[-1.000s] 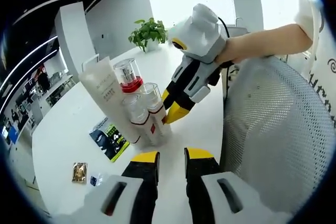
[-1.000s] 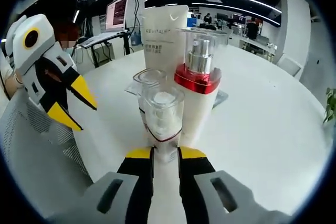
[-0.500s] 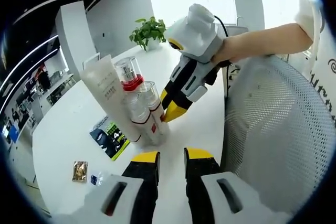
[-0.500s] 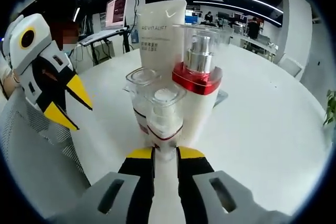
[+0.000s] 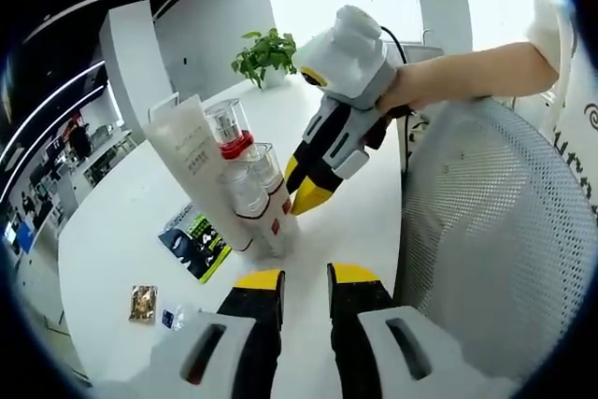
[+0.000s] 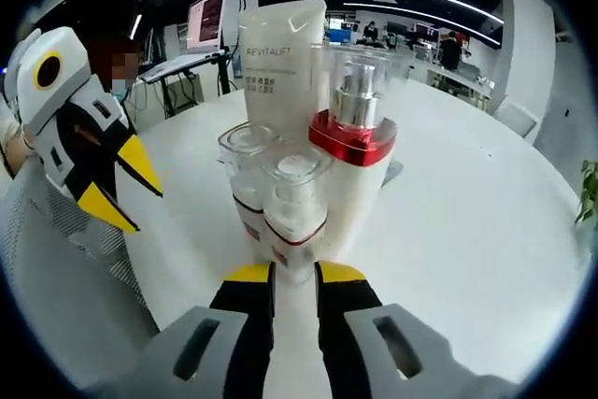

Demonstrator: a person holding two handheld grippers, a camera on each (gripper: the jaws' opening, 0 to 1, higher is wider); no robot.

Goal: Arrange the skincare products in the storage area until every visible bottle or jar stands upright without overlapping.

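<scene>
Four products stand close together on the white table (image 5: 121, 221): a white tube (image 6: 280, 53) on its cap, a red-collared pump bottle (image 6: 353, 137) and two small clear-capped bottles with red bands. My right gripper (image 6: 294, 273) is shut on the foot of the nearer small bottle (image 6: 295, 207), which stands upright beside the other small bottle (image 6: 245, 175). The left gripper view has the same tube (image 5: 192, 161), pump bottle (image 5: 227, 133) and held bottle (image 5: 274, 205), with the right gripper (image 5: 294, 192) at its side. My left gripper (image 5: 306, 277) is open and empty, and appears at the left (image 6: 149, 212).
A black-and-green leaflet (image 5: 194, 242) lies under the group's far side. A gold sachet (image 5: 142, 304) and a small blue item (image 5: 173, 317) lie near the table edge. A mesh chair back (image 5: 486, 231) stands at the right, a potted plant (image 5: 264, 55) at the far edge.
The held small bottle now stands straighter and a little closer to its neighbour. The right gripper has shifted slightly with it. The left gripper has stayed put.
</scene>
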